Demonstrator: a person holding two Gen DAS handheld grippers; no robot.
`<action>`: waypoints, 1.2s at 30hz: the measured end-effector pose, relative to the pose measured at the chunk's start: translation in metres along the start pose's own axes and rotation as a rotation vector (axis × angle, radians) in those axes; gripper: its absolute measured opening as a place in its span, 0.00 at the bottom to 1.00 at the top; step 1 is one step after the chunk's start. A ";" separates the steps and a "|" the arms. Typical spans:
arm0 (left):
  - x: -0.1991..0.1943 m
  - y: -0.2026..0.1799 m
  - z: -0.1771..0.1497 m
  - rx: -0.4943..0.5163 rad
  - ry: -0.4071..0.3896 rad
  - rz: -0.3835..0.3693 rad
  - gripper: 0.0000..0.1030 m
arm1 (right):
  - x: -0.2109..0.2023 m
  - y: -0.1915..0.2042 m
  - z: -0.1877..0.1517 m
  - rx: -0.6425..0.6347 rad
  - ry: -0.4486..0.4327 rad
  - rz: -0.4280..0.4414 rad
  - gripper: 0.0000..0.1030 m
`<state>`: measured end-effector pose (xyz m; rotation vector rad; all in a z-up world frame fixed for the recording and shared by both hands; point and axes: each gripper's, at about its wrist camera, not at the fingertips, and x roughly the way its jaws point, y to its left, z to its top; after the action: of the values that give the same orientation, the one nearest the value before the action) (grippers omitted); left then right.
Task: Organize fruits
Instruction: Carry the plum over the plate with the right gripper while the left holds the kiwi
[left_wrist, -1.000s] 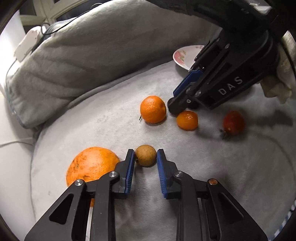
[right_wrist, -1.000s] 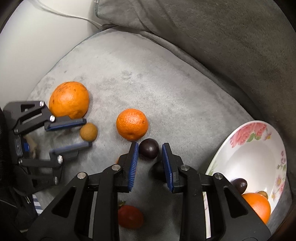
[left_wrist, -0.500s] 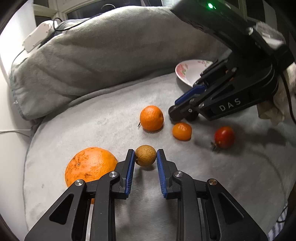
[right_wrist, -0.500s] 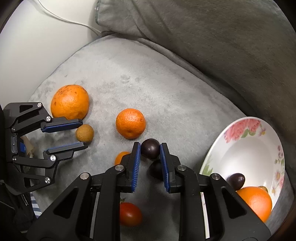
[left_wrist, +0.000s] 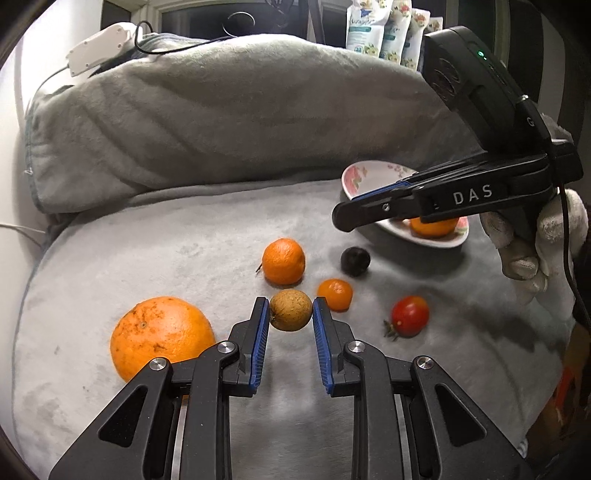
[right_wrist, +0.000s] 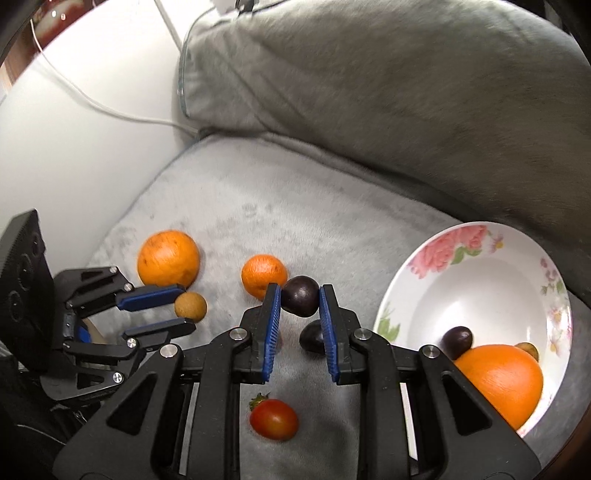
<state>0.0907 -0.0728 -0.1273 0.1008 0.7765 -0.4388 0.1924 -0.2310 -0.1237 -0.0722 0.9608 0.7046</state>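
Note:
My left gripper (left_wrist: 290, 303) is shut on a small brown round fruit (left_wrist: 290, 314), held just above the grey cushion (left_wrist: 184, 251). My right gripper (right_wrist: 298, 291) is shut on a dark plum (right_wrist: 300, 302), lifted off the cushion and left of the flowered plate (right_wrist: 461, 236). The plate holds an orange (right_wrist: 498, 376), a dark plum (right_wrist: 457, 338) and a small brown fruit (right_wrist: 528, 349). On the cushion lie a large orange (left_wrist: 162, 338), a tangerine (left_wrist: 283, 261), a small orange fruit (left_wrist: 335, 294), another dark plum (left_wrist: 355, 261) and a cherry tomato (left_wrist: 410, 316).
A thick grey pillow (left_wrist: 221, 122) rises behind the cushion. A white wall and a cable (right_wrist: 110, 110) bound the far left side. A gloved hand (left_wrist: 535, 243) grips the right gripper's handle. Packets (left_wrist: 384, 33) stand behind the pillow.
Both grippers have risen with their fruits. The right one has swung up and toward the plate, uncovering the second dark plum on the cushion in the left wrist view.

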 end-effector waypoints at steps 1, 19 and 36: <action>-0.002 -0.001 0.002 -0.002 -0.009 -0.003 0.22 | -0.004 0.000 0.000 0.007 -0.013 -0.001 0.22; 0.002 -0.038 0.036 0.029 -0.071 -0.101 0.22 | -0.086 -0.066 -0.022 0.174 -0.213 -0.162 0.22; 0.027 -0.064 0.061 0.052 -0.062 -0.135 0.22 | -0.103 -0.107 -0.041 0.258 -0.237 -0.245 0.22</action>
<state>0.1203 -0.1551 -0.0982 0.0831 0.7138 -0.5878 0.1868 -0.3818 -0.0944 0.1169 0.7911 0.3508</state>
